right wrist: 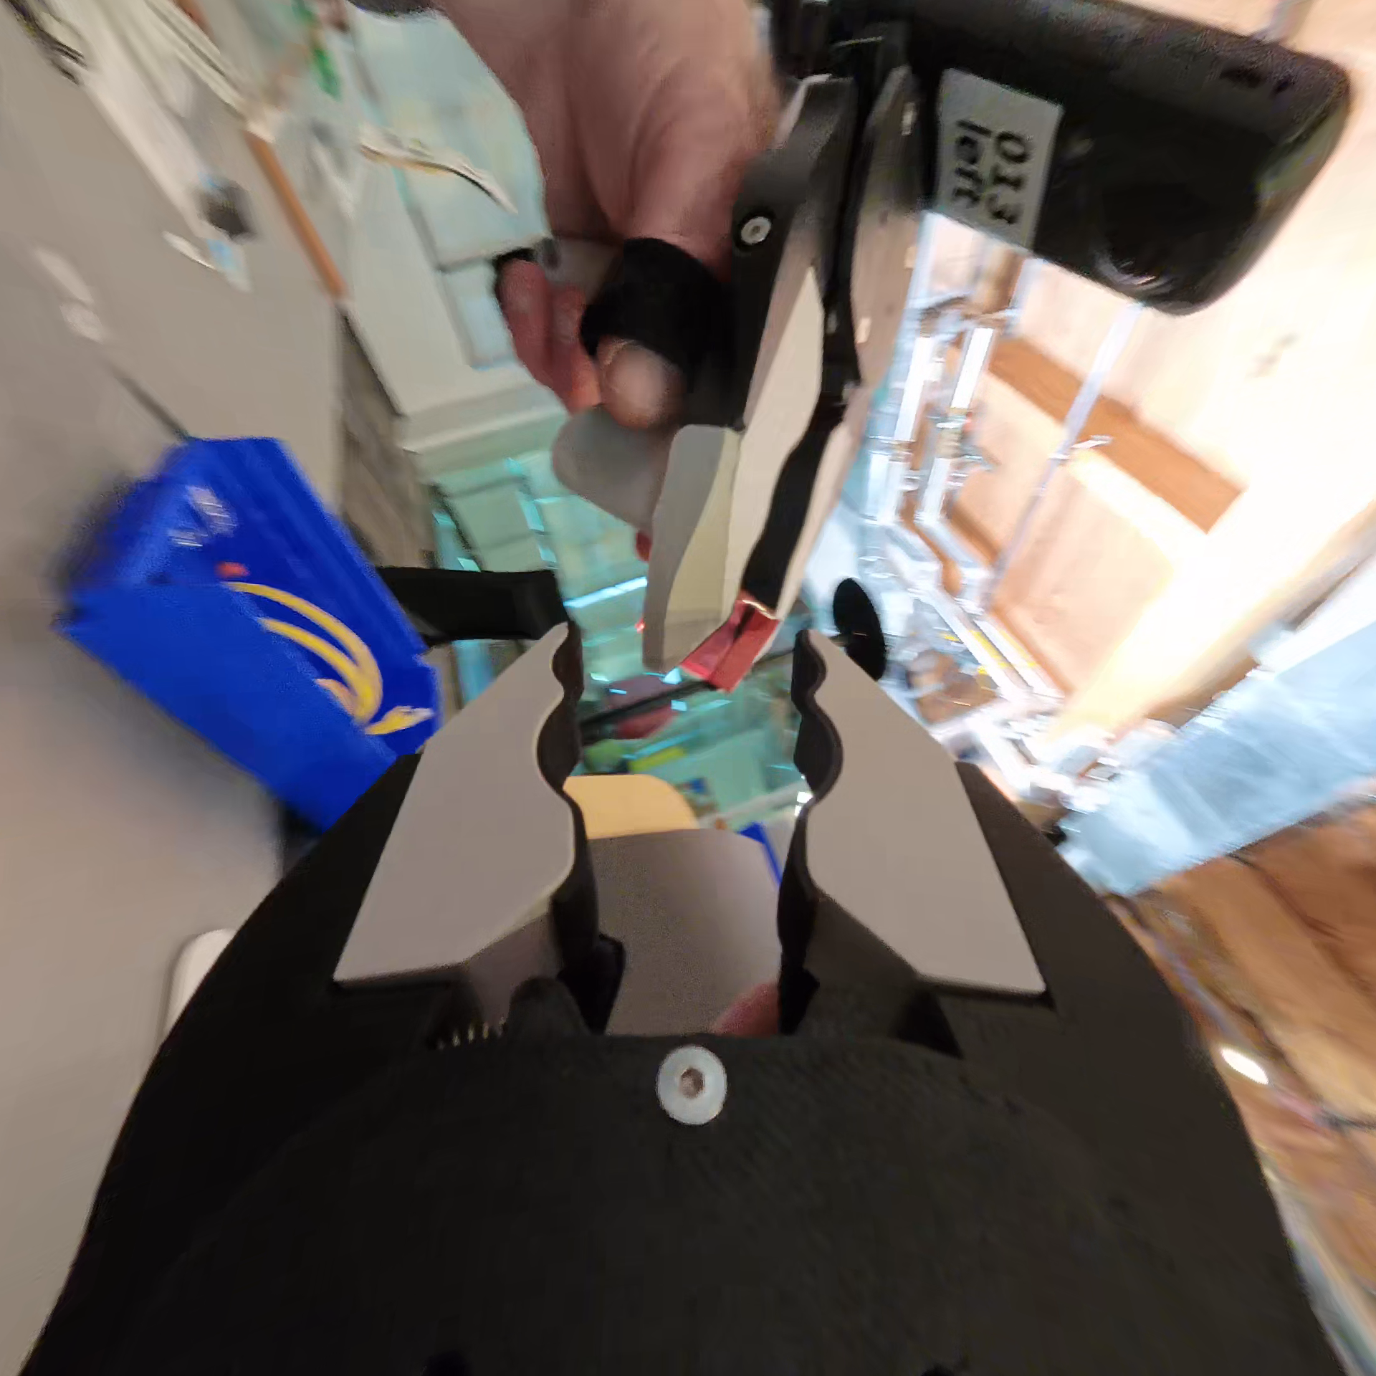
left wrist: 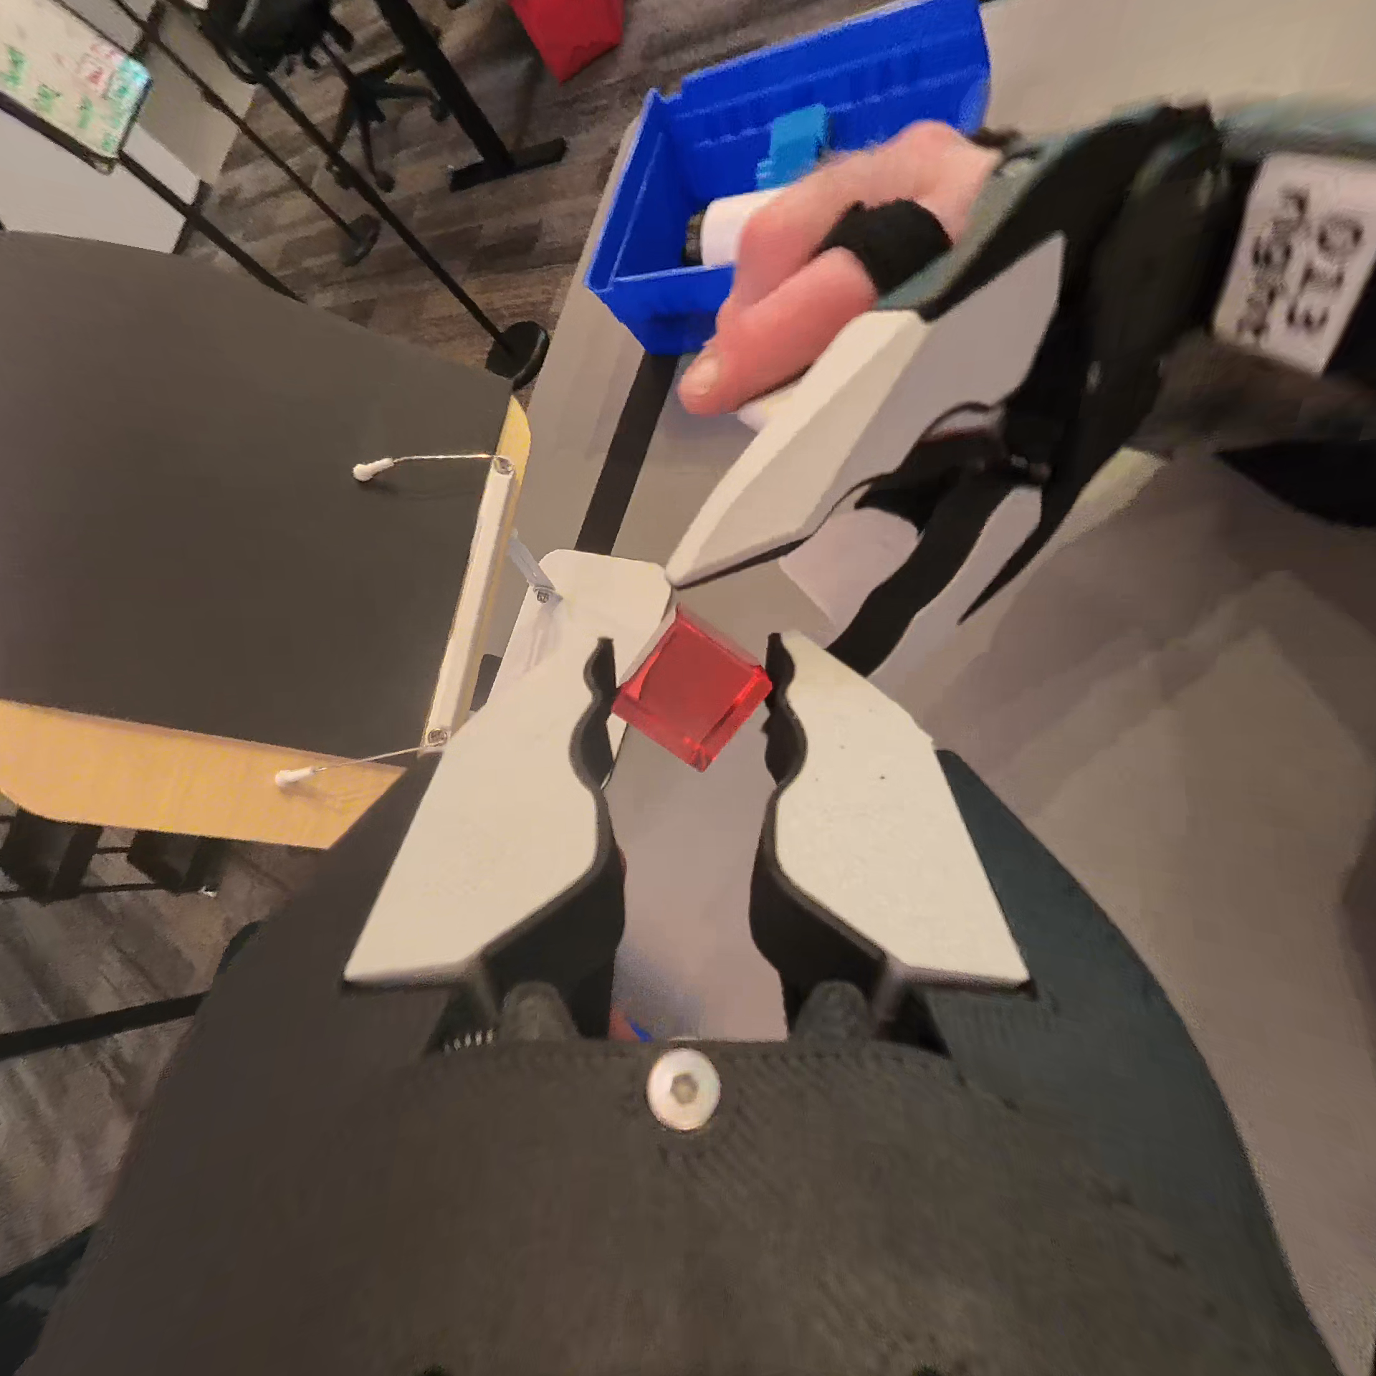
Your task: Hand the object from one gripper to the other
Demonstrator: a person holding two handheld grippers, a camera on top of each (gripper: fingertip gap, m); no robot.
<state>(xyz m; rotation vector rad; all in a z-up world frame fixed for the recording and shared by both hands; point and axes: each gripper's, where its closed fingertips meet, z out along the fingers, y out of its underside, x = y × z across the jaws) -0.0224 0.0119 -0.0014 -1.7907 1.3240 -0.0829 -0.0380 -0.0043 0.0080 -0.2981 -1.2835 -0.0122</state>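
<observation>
A small red translucent cube point(left wrist: 692, 692) sits between the tips of my left gripper point(left wrist: 689, 659), which is shut on it and holds it in the air above a grey table point(left wrist: 1161, 744). My right gripper point(left wrist: 674, 582) reaches in from the upper right, and its tips come close to the cube's far top corner. In the right wrist view my right gripper point(right wrist: 689, 648) is open and empty. There the left gripper point(right wrist: 715, 633) comes down from above with the cube point(right wrist: 733, 644) just beyond my right fingertips.
A blue plastic bin point(left wrist: 655, 290) with a few items in it stands on the grey table behind the grippers; it also shows in the right wrist view point(right wrist: 223, 655). A dark tabletop with a tan edge point(left wrist: 223, 484) lies to the left. A person's hand point(left wrist: 789, 298) holds the right gripper.
</observation>
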